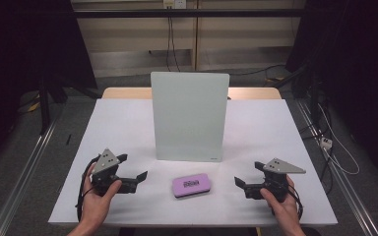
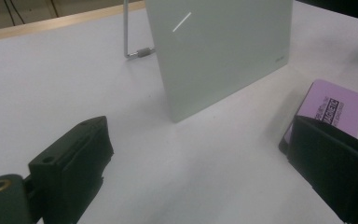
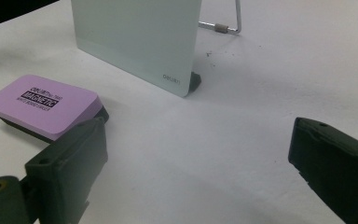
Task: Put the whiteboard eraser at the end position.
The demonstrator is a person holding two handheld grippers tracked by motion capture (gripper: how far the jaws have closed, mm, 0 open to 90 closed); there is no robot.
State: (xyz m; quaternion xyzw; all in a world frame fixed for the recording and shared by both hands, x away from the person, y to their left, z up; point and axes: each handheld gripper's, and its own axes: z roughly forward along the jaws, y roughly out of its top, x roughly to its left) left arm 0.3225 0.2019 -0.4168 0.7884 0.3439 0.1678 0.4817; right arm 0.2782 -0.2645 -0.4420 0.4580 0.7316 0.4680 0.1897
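The white board (image 2: pixel 219 51) is cut off at the top edge in both gripper views. Its rear stand (image 3: pixel 226 23) shows only in part — the rest is hidden behind it. Small print on the purple eraser (image 1: pixel 192 185) is unreadable from above.

Your left gripper (image 1: pixel 130 172) and right gripper (image 1: pixel 248 174) sit near the front of the desk (image 1: pixel 123 123), jaws wide apart with nothing in them. Between them lies the purple eraser (image 1: pixel 192 185), flat on the desk, with bare desk on both sides of it, so each gripper can slide in toward it. Just behind the eraser stands the white board (image 1: pixel 189 115), upright across the middle. It blocks any straight reach to the back. A thin metal leg (image 3: pixel 230 23) props it up from behind. To the left and right of the board the desk is open all the way back.
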